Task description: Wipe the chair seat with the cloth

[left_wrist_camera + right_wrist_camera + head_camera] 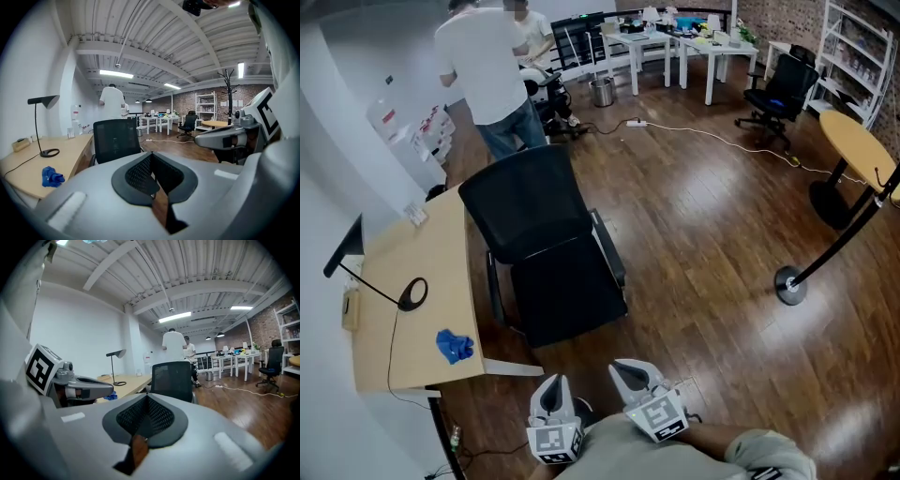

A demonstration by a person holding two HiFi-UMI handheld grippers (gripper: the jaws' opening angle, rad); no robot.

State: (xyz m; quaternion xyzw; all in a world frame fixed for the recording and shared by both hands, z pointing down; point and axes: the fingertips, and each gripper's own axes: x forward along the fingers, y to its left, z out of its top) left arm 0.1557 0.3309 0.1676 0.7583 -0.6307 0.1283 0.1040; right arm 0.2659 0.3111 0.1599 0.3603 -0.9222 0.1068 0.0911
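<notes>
Both tools sit low, close to the body: the left tool (551, 397) and the right tool (635, 376), each clenched on nothing, pads meeting. The blue cloth (455, 346) lies crumpled near the front edge of the counter (441, 253), left of the chair (546, 262), whose seat (570, 295) is bare. Fetching the cloth looks like the step in hand. The left tool is nearer, so it is best to spread its jaws before reaching, come down over the bunched middle, and lift clear of the lamp cord (392, 347) nearby.
</notes>
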